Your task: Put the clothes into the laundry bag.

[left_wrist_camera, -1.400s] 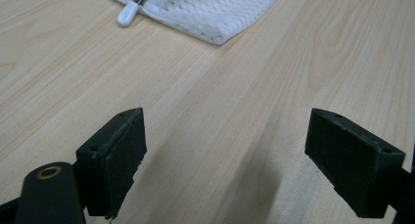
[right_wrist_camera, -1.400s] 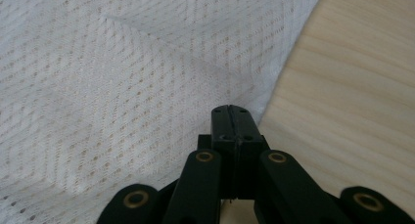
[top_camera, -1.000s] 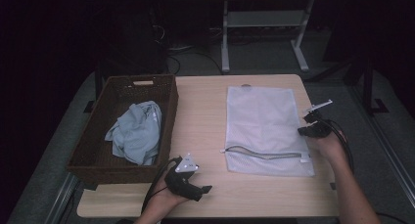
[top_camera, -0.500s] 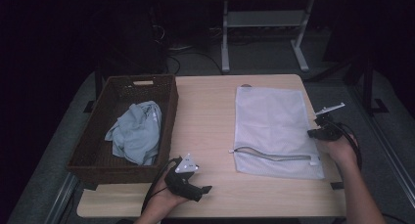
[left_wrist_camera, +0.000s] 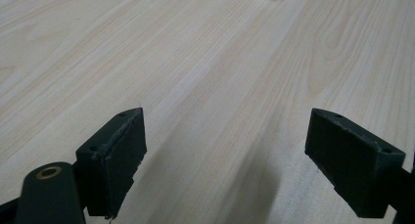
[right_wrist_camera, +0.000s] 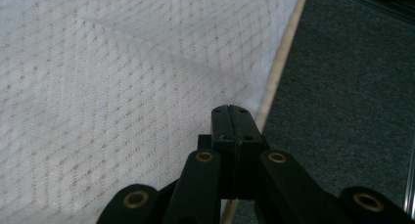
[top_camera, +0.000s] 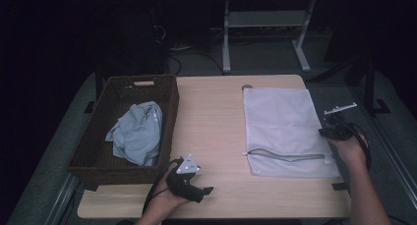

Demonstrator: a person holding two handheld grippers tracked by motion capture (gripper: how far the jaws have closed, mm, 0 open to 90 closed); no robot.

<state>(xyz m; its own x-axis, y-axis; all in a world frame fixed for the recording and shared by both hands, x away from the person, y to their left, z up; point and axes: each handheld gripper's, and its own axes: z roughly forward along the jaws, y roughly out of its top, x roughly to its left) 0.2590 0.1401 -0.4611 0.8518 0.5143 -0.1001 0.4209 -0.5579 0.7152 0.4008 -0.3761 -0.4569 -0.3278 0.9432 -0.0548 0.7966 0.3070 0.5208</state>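
Table [top_camera: 216, 102]: light wood, across the centre of the high view.

Basket [top_camera: 172, 107]: dark wicker, left of centre, on the table's left edge.

Bag [top_camera: 282, 122]: white mesh, flat on the table right of centre, its right border at the table's right edge. In the right gripper view the mesh [right_wrist_camera: 122, 87] covers the left and centre and rises in a fold toward the jaws.

Cloth [top_camera: 137, 134]: pale blue, crumpled inside the basket, well apart from the bag.

Right gripper [top_camera: 323, 132]: at the right of the high view, on the bag's right border. Its own view shows the jaws [right_wrist_camera: 234, 111] pressed together at that border, with the mesh apparently pinched between them.

Left gripper [top_camera: 206, 189]: low in the frame, centre-left, resting on the table. Its jaws [left_wrist_camera: 225, 136] stand wide with bare wood between them.

Zipper [top_camera: 287, 156]: across the bag's lower end, slightly bowed; whether it is done up I cannot tell.

Assessment: the step in hand is positioning the bag by its right border; the cloth is not yet handled. The next move likely calls for settling the bag flat, letting go, then opening the zipper so the cloth can go in. The free gripper would need to pin the mesh beside the zipper.
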